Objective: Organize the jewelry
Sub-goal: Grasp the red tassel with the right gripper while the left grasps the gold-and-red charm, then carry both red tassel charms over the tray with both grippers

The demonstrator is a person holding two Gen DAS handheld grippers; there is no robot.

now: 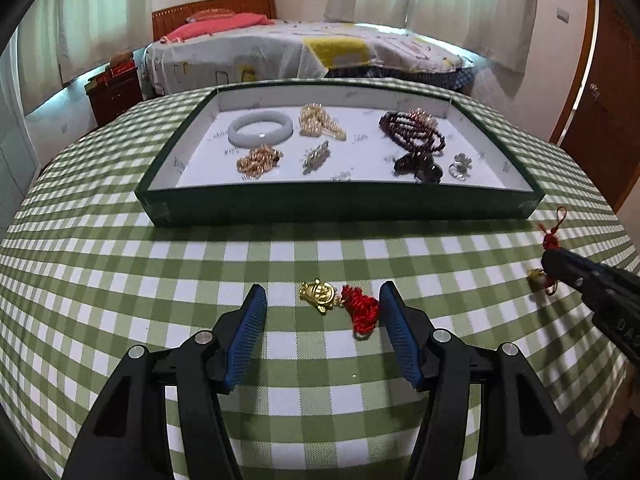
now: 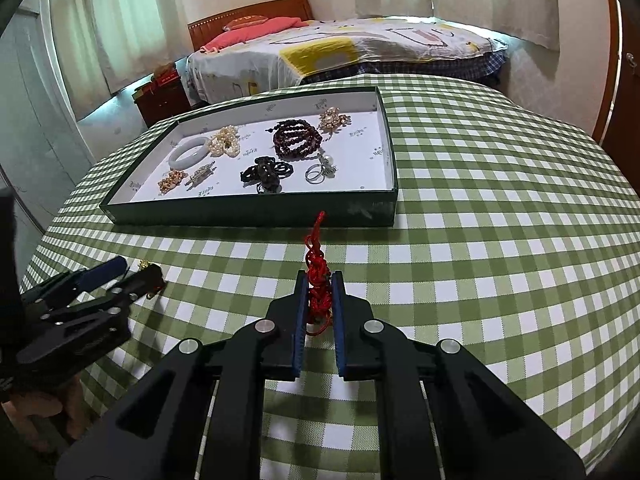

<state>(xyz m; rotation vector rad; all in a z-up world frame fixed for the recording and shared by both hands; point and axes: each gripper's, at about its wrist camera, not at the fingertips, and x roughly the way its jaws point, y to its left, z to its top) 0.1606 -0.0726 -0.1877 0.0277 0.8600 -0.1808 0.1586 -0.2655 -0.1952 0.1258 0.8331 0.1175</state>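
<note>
On the green-checked desk (image 1: 160,264), before the shallow green jewelry tray (image 1: 340,204), the left claw (image 1: 323,300) stands apart around a small gold charm on soft red cord (image 1: 320,294). The right claw (image 2: 320,294) is clamped on a similar limp red knotted cord (image 2: 318,280); both look light and best pinched at the knot.

Gold charm (image 1: 318,295) with red tassel (image 1: 360,310) lay flat on cloth, six o'clock of tray (image 1: 340,210); second red knot (image 2: 318,280) clamped upright.
</note>
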